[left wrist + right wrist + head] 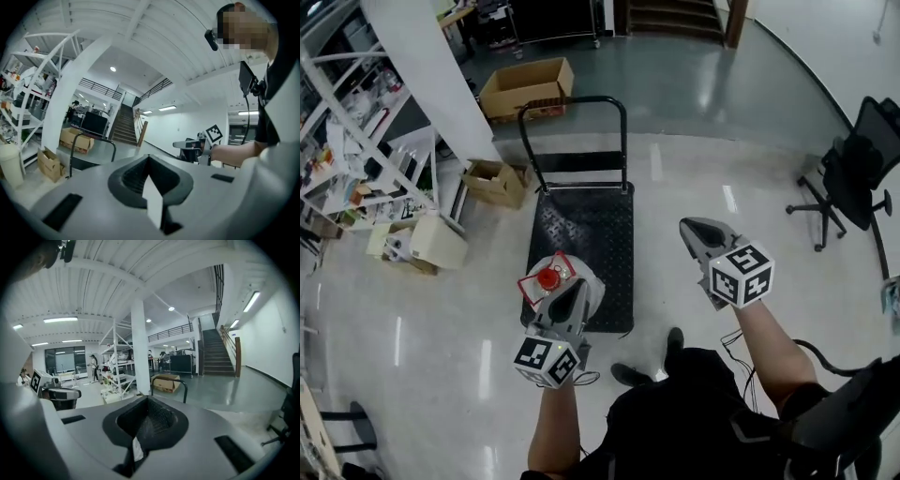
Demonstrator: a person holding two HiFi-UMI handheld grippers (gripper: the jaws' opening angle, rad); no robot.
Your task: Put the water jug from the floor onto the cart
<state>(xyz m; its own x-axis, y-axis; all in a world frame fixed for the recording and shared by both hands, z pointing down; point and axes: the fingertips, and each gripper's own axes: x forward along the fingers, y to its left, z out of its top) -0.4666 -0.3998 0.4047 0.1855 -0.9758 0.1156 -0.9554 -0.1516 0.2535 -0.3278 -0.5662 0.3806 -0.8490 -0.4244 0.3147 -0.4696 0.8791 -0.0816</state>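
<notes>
Head view alone catches the water jug (551, 279), red cap up, standing on the near left corner of the cart (595, 234). The left gripper (570, 295) overlaps the jug's near side, and the right gripper (694, 230) hangs off the cart's near right corner. Left gripper view and right gripper view miss the jug, but each shows its claw clenched on nothing, plus the staircase (124, 125) and white shelving (116, 366). Two open cardboard boxes sit on the floor, the big box (525, 86) beyond the cart's handle (574, 101) and the small box (492, 180) off its far left corner, and neither's contents can be made out.
</notes>
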